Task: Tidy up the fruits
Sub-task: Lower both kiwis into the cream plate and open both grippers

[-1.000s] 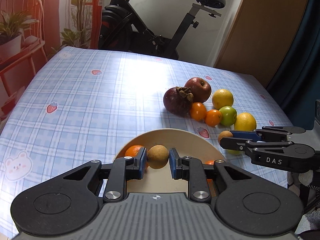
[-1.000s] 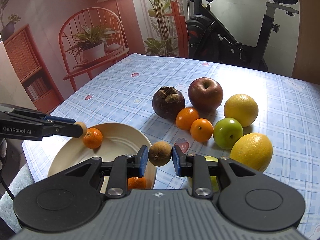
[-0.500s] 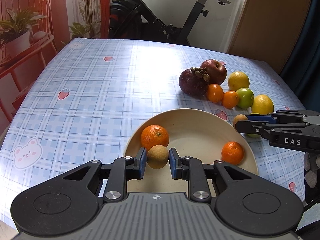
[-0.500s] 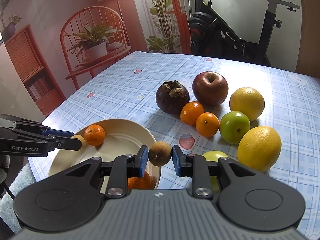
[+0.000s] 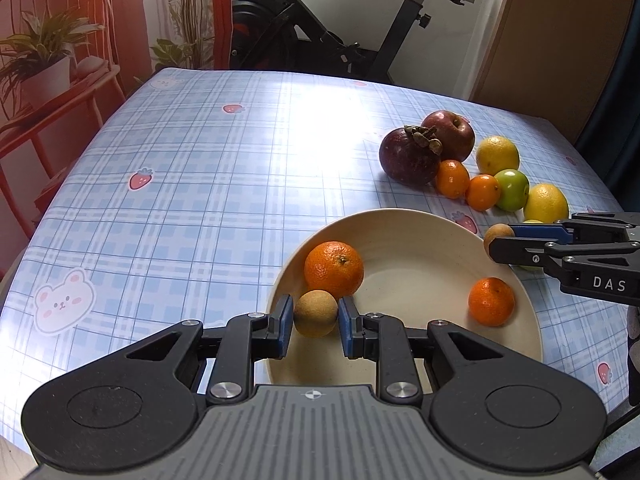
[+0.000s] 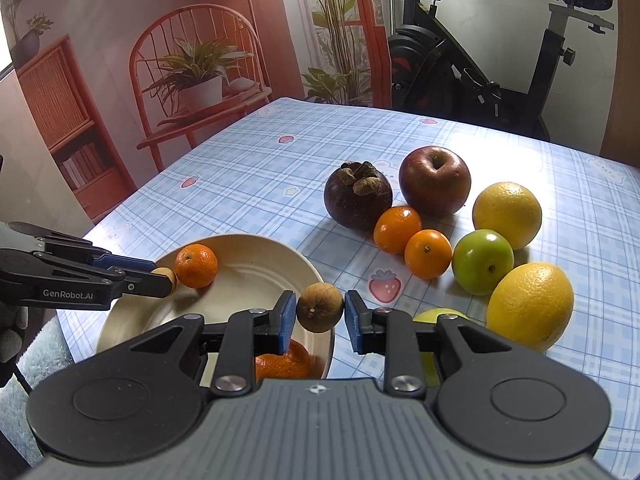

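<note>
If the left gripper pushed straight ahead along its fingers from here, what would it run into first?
The left gripper, shut on a small brown fruit, would likely press that fruit into the large orange just ahead in the plate. The two look almost touching, though depth is hard to judge.

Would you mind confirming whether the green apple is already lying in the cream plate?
No, the green apple sits on the tablecloth among the loose fruit, outside the cream plate, which holds only two oranges.
</note>
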### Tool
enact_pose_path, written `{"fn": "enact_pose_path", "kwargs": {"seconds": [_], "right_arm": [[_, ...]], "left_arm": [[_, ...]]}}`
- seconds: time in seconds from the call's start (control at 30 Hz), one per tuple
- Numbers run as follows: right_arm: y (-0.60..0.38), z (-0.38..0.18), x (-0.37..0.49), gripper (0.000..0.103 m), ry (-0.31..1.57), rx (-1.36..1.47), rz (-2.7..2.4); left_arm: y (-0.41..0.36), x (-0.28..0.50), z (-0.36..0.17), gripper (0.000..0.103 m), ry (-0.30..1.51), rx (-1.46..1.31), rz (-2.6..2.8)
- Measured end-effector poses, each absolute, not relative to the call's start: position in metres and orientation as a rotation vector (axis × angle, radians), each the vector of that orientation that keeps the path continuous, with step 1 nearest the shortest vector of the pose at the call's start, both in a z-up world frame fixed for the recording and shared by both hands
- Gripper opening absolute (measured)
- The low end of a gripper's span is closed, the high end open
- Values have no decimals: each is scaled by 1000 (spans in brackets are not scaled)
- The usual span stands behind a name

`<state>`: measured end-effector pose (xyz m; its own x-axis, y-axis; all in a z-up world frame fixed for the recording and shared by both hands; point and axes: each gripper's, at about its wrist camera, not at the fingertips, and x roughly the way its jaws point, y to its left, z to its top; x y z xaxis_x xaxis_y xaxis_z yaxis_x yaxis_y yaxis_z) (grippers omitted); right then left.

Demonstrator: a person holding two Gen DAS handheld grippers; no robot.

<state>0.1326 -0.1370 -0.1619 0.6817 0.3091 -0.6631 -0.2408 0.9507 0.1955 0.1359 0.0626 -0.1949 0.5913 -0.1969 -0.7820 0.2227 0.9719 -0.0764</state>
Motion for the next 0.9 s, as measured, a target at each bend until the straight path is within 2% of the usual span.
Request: {"fn": "enact_pose_path", "kwargs": {"seconds": [0.37,0.53,0.9], "right_arm": [[-137,-164,134,30,768,99,310],[-138,-165,133,37,773,93,304],[-139,-167,132,38,776,96,303]], "left_arm": [[62,140,-197,26,909,12,-225],[65,141,-197,26,912,-23,-219],[62,139,-195,26,894,-16,-208]]}}
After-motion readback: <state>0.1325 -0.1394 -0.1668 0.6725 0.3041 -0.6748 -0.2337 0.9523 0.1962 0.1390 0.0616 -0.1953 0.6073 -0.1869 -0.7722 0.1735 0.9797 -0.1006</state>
